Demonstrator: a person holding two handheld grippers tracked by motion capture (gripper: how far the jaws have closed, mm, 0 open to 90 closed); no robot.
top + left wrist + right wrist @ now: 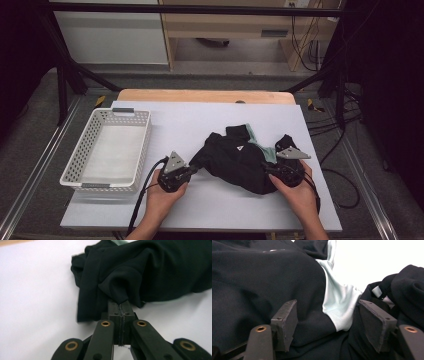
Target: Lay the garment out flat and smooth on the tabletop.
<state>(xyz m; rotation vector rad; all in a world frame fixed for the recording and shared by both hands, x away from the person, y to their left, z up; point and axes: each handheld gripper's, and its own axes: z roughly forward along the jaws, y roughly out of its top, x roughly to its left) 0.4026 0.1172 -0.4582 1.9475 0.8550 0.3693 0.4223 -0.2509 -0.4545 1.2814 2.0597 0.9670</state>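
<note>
We are working on a black garment [239, 162] that is lying crumpled on the white table [200, 205], to the right of the white basket [107, 150]. Our left gripper [120, 305] is pinching a fold at its left edge, jaws pressed together on the cloth. Our right gripper [327, 322] is standing wide, cloth bunching between its pads [287, 320] at the pale lining [338, 302].

Black garment [235, 162] with a pale mint-green panel [338, 303]; white perforated basket [75, 165]; white surface [190, 125] with a tan wooden far edge.
</note>
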